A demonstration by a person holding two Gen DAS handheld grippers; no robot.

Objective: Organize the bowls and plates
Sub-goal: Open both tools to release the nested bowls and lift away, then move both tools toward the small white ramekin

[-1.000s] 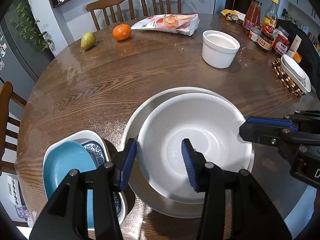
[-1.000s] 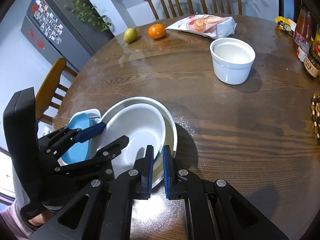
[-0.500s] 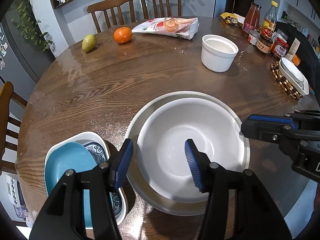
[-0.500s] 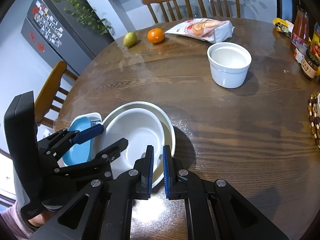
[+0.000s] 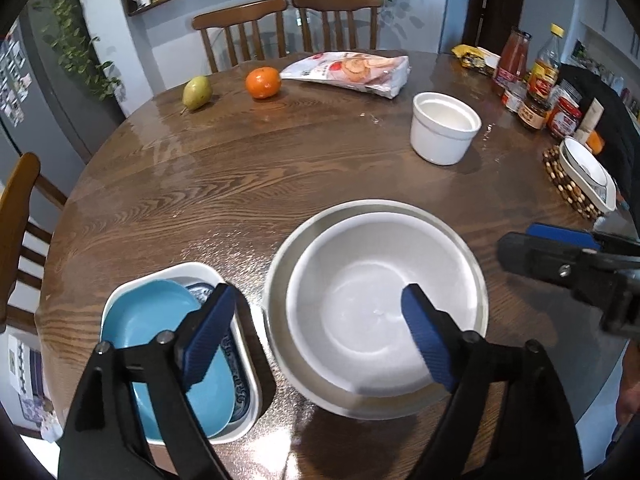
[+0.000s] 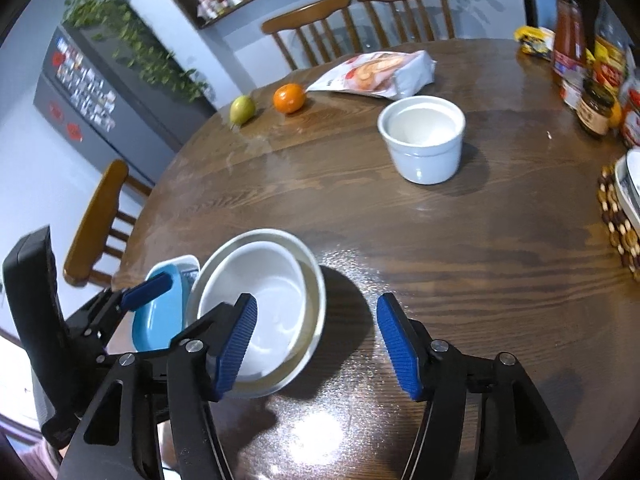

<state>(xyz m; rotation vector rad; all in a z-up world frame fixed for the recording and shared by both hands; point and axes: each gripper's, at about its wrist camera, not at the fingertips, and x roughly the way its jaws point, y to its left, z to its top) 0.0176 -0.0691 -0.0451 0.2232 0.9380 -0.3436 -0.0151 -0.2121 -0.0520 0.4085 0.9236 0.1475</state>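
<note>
Only from right wrist: person's sleeve (image 6: 28,458) bottom-left

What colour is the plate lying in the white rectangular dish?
Light blue: the oval plate shows best in the left wrist view.

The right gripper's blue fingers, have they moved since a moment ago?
Yes. The right gripper had its jaws pinched on the rim of the nested white bowls; now they are opening, and the rim lies free between them.
</note>
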